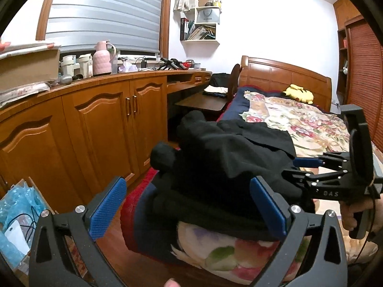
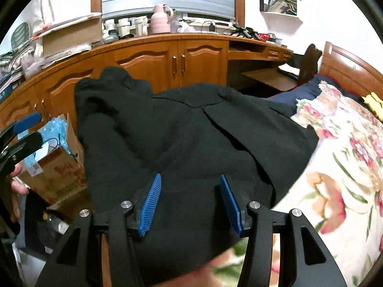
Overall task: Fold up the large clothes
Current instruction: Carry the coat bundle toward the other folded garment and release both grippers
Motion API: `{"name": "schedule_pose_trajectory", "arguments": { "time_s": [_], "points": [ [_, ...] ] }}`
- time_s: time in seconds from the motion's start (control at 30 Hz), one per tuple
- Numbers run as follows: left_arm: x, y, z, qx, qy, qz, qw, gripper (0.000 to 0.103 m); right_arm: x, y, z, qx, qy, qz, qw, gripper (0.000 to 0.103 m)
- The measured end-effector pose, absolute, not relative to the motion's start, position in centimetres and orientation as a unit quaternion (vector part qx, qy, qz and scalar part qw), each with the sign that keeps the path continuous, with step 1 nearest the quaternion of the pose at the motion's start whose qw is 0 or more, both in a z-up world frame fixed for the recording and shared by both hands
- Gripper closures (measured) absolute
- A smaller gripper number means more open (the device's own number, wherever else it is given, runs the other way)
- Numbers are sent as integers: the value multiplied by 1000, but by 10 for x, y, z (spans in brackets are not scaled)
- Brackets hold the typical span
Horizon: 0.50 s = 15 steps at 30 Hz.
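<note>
A large black garment [image 1: 222,153] lies bunched on the near end of the bed, over a flowered blanket [image 1: 299,119]. My left gripper [image 1: 189,205] is open, its blue pads wide apart; the garment's near edge shows between them. My right gripper [image 1: 299,167] reaches in from the right, its tips at the garment's right side. In the right wrist view the garment [image 2: 191,129] fills the middle, and the right gripper [image 2: 190,198] is open just over the cloth, pads apart, holding nothing. The left gripper [image 2: 24,129] shows at the left edge.
A wooden cabinet run [image 1: 95,119] with a cluttered top lines the left wall. A cardboard box [image 2: 55,167] with blue plastic stands on the floor by the bed. A dark chair [image 1: 210,95] sits at the desk. A yellow plush [image 1: 299,93] lies near the headboard [image 1: 282,74].
</note>
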<state>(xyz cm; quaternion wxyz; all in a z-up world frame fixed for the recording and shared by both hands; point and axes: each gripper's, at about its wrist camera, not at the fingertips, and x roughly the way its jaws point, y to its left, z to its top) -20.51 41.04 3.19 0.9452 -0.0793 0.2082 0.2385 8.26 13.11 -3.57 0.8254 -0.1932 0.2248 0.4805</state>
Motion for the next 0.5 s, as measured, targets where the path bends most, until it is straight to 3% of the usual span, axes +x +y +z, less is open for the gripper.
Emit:
{"name": "schedule_pose_trajectory", "arguments": {
  "time_s": [0.5],
  "points": [
    [-158, 330, 34, -64, 218, 173, 958, 0, 74, 16, -37, -154, 202, 403, 879, 50]
  ]
}}
